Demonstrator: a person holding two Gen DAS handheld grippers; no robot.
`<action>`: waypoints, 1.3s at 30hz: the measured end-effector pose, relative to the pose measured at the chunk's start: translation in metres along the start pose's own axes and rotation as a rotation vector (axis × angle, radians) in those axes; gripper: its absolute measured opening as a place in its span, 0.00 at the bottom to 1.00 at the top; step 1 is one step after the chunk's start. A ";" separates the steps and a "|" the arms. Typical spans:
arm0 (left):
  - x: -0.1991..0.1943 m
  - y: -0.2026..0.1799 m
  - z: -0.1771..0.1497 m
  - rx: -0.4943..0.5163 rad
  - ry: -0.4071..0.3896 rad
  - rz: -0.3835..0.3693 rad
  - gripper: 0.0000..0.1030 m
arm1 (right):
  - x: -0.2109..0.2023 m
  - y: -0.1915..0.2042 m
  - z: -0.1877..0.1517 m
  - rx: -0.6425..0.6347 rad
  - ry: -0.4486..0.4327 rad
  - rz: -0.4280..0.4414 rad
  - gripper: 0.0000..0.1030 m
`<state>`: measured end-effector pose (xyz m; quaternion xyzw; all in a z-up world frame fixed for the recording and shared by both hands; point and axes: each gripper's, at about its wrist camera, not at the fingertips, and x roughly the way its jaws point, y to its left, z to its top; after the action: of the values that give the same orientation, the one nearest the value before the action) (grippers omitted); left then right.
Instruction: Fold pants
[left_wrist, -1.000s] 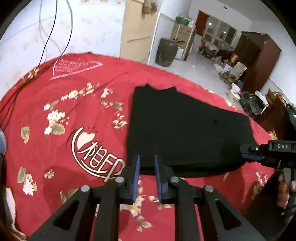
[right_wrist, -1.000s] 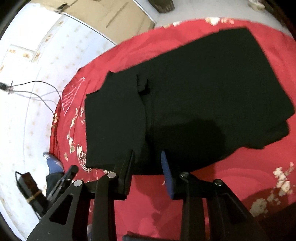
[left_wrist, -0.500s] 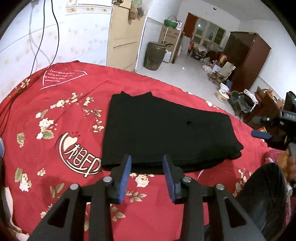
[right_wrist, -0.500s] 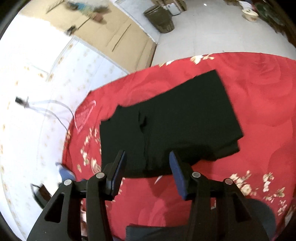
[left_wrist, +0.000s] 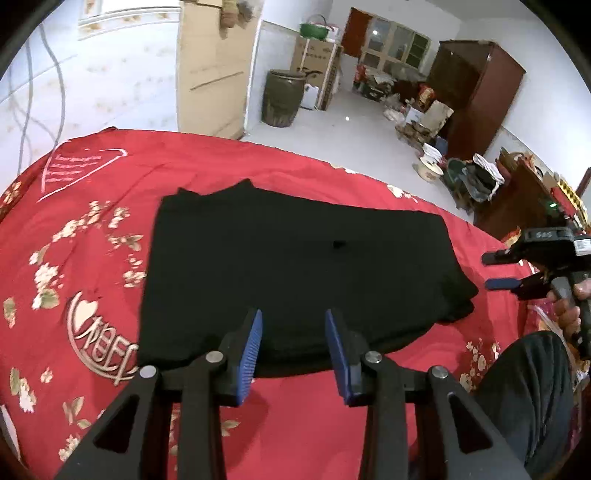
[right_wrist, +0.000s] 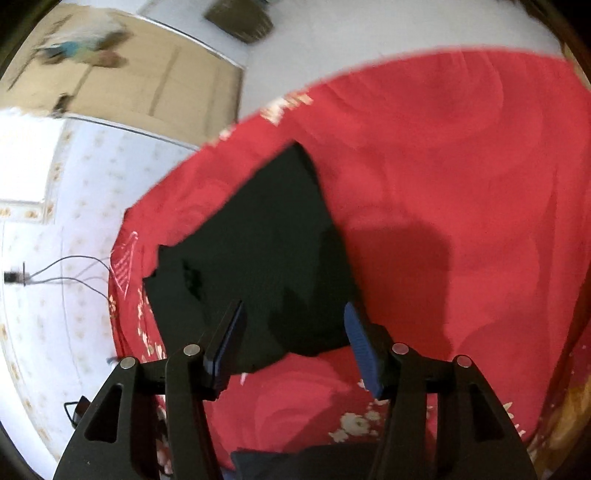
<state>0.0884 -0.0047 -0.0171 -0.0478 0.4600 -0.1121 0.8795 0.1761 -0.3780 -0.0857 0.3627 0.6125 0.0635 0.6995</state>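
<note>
Black folded pants (left_wrist: 295, 266) lie free on the red bedspread (left_wrist: 88, 229); your left gripper (left_wrist: 293, 347) and right gripper (right_wrist: 291, 339) have just opened, both empty

A lived-in home bedroom: a bed under a red floral bedspread (left_wrist: 92, 258), beyond it a brown crock (left_wrist: 282, 98), cardboard boxes (left_wrist: 314, 61) and a dark wooden wardrobe (left_wrist: 476, 96).

Bare red bedspread (left_wrist: 303, 413) rings the folded black pants (left_wrist: 295, 266) on every side, with nothing standing on it.
</note>
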 end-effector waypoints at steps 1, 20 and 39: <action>0.005 -0.003 0.001 0.004 0.006 -0.003 0.37 | 0.004 -0.006 0.002 0.005 0.025 -0.001 0.54; 0.029 0.002 -0.006 -0.038 0.060 -0.016 0.37 | 0.049 -0.011 0.019 -0.130 0.213 0.150 0.63; -0.005 0.045 -0.020 -0.147 0.010 0.025 0.37 | 0.010 0.072 0.009 -0.351 0.079 0.128 0.12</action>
<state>0.0764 0.0407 -0.0334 -0.1060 0.4719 -0.0671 0.8727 0.2125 -0.3239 -0.0515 0.2708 0.5948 0.2280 0.7218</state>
